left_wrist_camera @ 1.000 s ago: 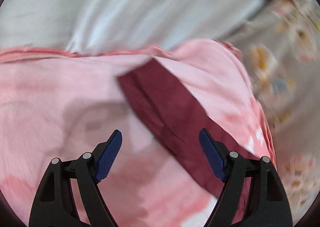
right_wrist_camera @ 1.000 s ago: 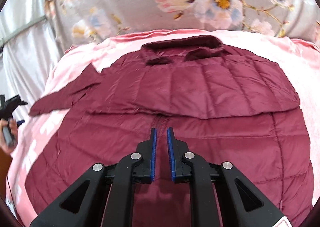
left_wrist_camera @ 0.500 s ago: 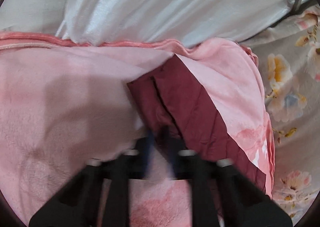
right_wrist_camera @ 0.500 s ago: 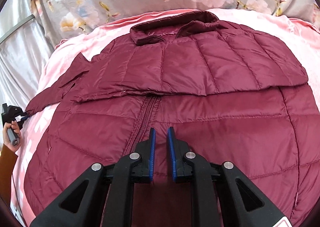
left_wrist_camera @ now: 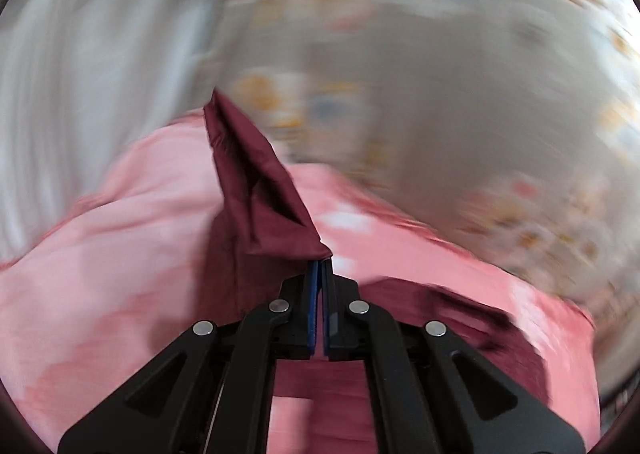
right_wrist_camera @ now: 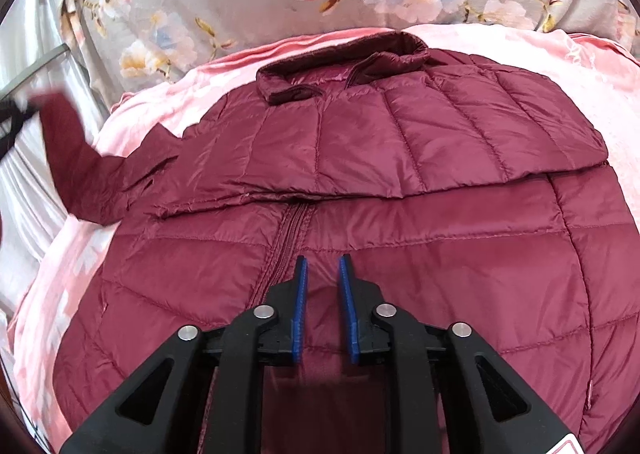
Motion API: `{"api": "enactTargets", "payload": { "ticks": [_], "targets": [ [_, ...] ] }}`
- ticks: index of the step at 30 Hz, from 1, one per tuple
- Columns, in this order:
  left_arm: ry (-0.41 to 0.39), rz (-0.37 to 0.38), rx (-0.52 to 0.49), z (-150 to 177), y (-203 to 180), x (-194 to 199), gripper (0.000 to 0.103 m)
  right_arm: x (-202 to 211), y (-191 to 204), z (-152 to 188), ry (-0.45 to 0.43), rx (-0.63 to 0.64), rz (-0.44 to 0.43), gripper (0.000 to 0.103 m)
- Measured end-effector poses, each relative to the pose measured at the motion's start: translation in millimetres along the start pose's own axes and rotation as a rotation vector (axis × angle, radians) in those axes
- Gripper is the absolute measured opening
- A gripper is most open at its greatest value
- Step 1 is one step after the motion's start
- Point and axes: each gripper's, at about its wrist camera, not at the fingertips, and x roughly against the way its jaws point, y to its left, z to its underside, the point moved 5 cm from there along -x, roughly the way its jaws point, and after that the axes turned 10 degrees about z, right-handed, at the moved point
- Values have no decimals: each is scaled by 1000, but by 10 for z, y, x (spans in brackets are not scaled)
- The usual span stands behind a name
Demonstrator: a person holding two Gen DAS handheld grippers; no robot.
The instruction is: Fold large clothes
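Pink blanket (right_wrist_camera: 520, 49) under a maroon puffer jacket (right_wrist_camera: 360, 181) whose far-side sleeve already lies folded across; left gripper (left_wrist_camera: 320, 266) clamped on the remaining sleeve (left_wrist_camera: 256, 189), lifted ahead of it, right gripper (right_wrist_camera: 322, 266), its jaws just opening, empty above the jacket front; further folds remain.

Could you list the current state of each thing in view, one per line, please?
Left gripper: jaws shut on the sleeve cuff.
Sleeve: lifted off the blanket.
Jacket: lying flat, zipped, one sleeve folded across the chest.
Right gripper: jaws just opening, a gap between them, gripping nothing, above the jacket's front.
Pink blanket: spread under the jacket.
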Motion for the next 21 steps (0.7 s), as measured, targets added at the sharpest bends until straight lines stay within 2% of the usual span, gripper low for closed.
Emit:
{"api": "enactTargets", "payload": {
  "ticks": [4, 8, 9, 10, 11, 12, 13, 17, 21],
  "targets": [
    [69, 161, -100, 262, -1144, -329, 0, 158, -79, -13, -66, -43, -17, 24],
    [166, 252, -163, 805, -1856, -625, 2, 333, -188, 26, -102, -82, -55, 31],
    [188, 280, -177, 978, -2005, -669, 8, 363, -211, 39, -105, -86, -57, 34],
    [215, 296, -203, 1176, -2150, -728, 26, 398, -240, 57, -109, -93, -65, 36],
    [225, 300, -222, 1292, -2218, -746, 38, 427, -272, 71, -109, -100, -68, 40],
    [227, 302, -238, 1405, -2254, -727, 55, 457, -316, 83, -109, -105, -68, 44],
    [223, 305, -251, 1499, -2291, -710, 59, 486, -367, 87, -109, -113, -64, 45],
    [238, 333, -227, 1614, -2160, -619, 61, 546, -558, -3, -117, -143, -55, 48],
    [249, 268, -148, 1532, -1677, -631, 61, 526, -746, -204, -138, -175, -28, 48]
  ]
}}
